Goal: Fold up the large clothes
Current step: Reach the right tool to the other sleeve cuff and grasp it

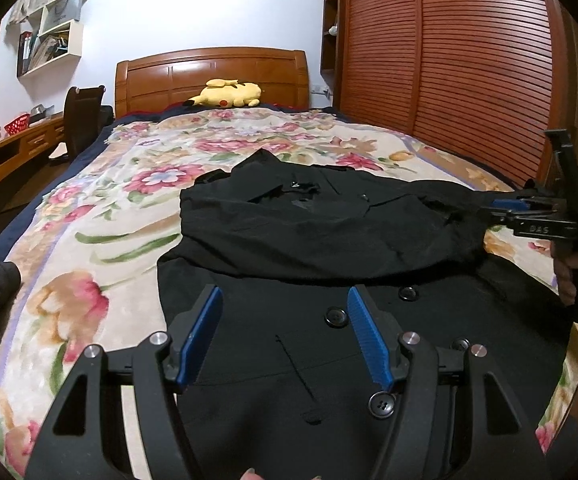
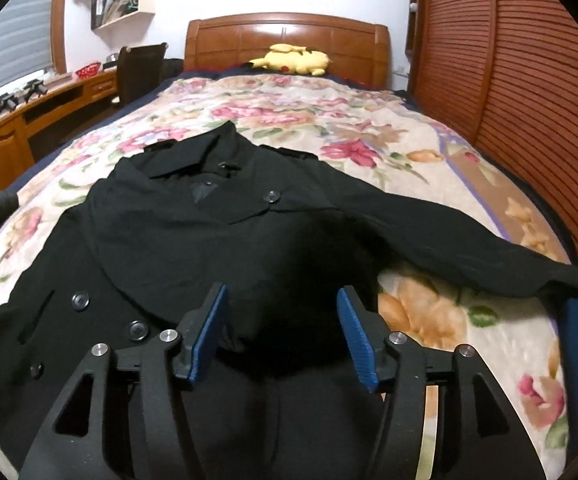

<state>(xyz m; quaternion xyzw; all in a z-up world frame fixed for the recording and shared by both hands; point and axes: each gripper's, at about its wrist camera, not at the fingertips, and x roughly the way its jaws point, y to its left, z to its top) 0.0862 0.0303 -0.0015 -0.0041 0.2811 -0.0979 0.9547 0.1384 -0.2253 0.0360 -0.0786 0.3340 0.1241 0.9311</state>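
I see a black coat (image 2: 217, 240) lying flat on the flowery blanket (image 1: 101, 208) of the bed, with one sleeve (image 2: 469, 236) stretched out to the side. My left gripper (image 1: 285, 336) hangs over the coat's buttons, jaws wide apart and holding nothing. My right gripper (image 2: 283, 332) is open over the coat too, with nothing in it.

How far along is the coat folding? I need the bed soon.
Done: one sleeve looks folded across the chest of the coat. In hand: nothing; the left gripper and right gripper hover open over it. Left: the other sleeve lies stretched out on the blanket, and the coat lies at full length, unfolded.
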